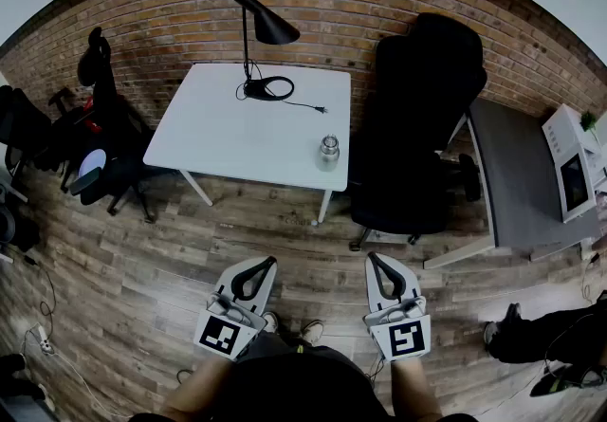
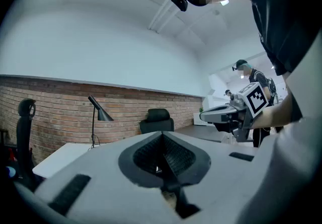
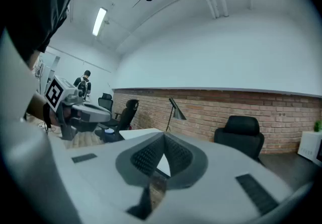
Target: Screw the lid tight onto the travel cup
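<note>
A small silver travel cup (image 1: 327, 152) stands upright near the right front edge of the white table (image 1: 237, 131); a cap shows on its top, too small to tell how it sits. Both grippers are held level over the wooden floor, well short of the table. My left gripper (image 1: 270, 262) is shut with nothing in it, its ribbed pads meeting at the tip (image 2: 162, 135). My right gripper (image 1: 373, 259) is shut and empty too, pads together (image 3: 164, 137). Each gripper shows in the other's view: the right gripper (image 2: 224, 113), the left gripper (image 3: 83, 112).
A black desk lamp (image 1: 258, 24) and its cable stand at the table's back. A black office chair (image 1: 417, 126) is right of the table, beside a grey desk (image 1: 517, 174) with a white appliance (image 1: 569, 169). Another chair (image 1: 95, 117) stands at the left. A person (image 2: 249, 74) stands far off.
</note>
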